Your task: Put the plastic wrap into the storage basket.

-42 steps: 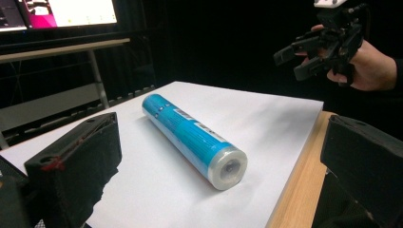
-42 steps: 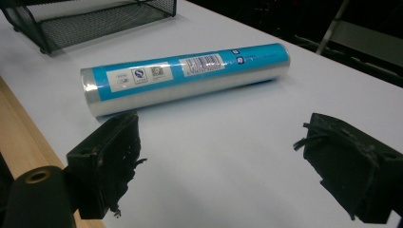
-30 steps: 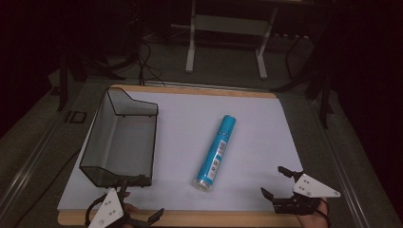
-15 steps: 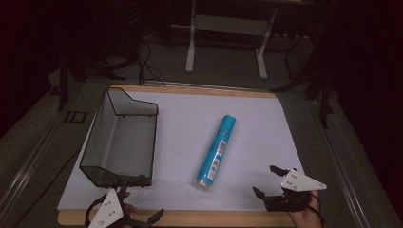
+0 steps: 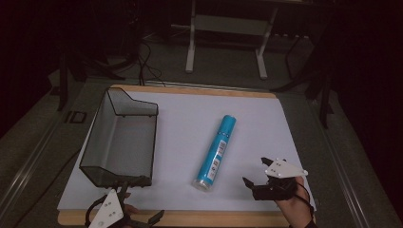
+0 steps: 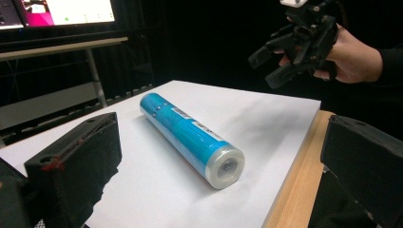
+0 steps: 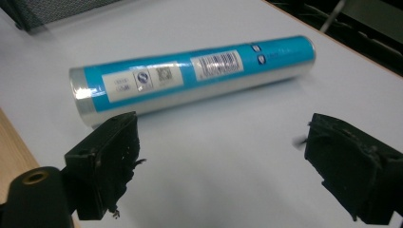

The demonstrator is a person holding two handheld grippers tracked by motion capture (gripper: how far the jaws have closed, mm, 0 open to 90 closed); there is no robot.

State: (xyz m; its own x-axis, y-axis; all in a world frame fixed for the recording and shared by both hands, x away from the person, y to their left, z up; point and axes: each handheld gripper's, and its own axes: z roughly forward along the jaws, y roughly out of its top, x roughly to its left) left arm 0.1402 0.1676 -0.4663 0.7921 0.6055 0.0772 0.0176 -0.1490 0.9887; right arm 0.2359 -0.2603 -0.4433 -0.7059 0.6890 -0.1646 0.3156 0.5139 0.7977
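Two grippers sit at the near edge. The right gripper, jaws spread wide and empty, hangs near the blue roll, at about four o'clock from its near end. The left gripper, also open and empty, rests at six o'clock of the black mesh basket. The approach looks underway; next the right jaws should straddle the roll's body and close across it.

One blue tube; one mesh basket
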